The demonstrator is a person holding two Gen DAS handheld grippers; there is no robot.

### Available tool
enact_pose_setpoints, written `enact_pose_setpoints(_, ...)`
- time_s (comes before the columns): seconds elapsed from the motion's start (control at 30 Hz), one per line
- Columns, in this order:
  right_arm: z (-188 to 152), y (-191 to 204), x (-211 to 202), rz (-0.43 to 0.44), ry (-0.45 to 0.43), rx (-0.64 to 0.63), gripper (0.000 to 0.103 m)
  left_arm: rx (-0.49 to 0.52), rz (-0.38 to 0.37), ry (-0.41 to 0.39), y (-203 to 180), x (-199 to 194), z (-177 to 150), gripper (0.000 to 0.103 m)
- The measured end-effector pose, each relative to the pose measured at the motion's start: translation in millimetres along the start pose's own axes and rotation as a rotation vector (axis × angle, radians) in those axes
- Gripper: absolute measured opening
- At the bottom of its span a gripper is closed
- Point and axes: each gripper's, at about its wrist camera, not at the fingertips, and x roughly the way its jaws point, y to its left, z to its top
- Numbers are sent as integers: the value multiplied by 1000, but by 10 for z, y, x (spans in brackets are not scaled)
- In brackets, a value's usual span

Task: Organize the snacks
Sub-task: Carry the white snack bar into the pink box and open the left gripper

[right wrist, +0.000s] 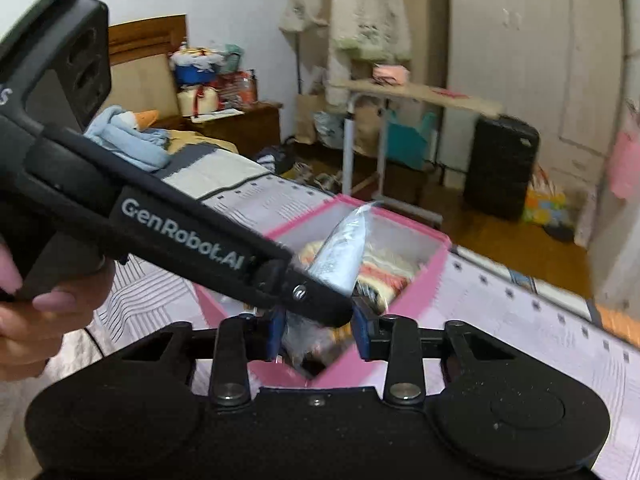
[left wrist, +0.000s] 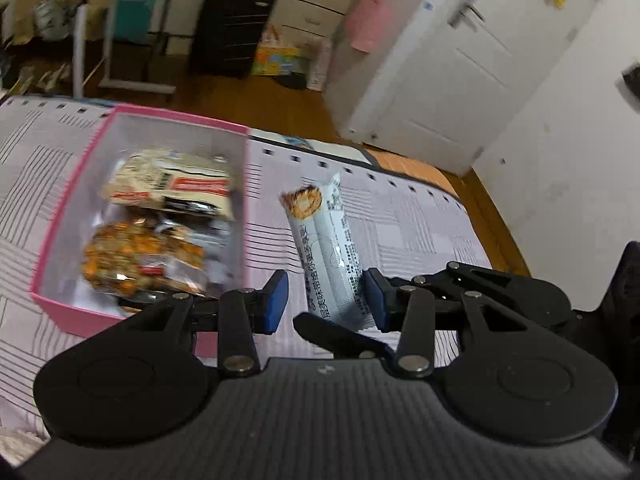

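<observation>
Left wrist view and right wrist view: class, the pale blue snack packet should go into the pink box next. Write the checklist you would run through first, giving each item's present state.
1. The pale blue packet stands between the left gripper pads: ok.
2. Both pads press it: cannot tell; a gap shows on one side.
3. The pink box is open: ok, no lid.
4. Room inside: ok; two snack packs lie there, with floor still showing.
5. Packet above the box: not ok; it shows beside the wall, against the bedsheet.
6. The right gripper is clear of the left: not ok; the left's tip crosses just before its pads.
</observation>
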Motion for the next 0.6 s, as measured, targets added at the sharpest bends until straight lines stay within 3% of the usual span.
enact_pose_setpoints(0.17,149,162,319,17,32,-47,36,-111,-33,-1,536,13,177,39)
enact_pose_setpoints(0.37,72,178,580,50,71,8,33,-231,-42,16,1015,263,242,38)
enact_pose_setpoints(0.6,-30,149,521,23,102,29,34,-151,35,-7,980,342,127,39)
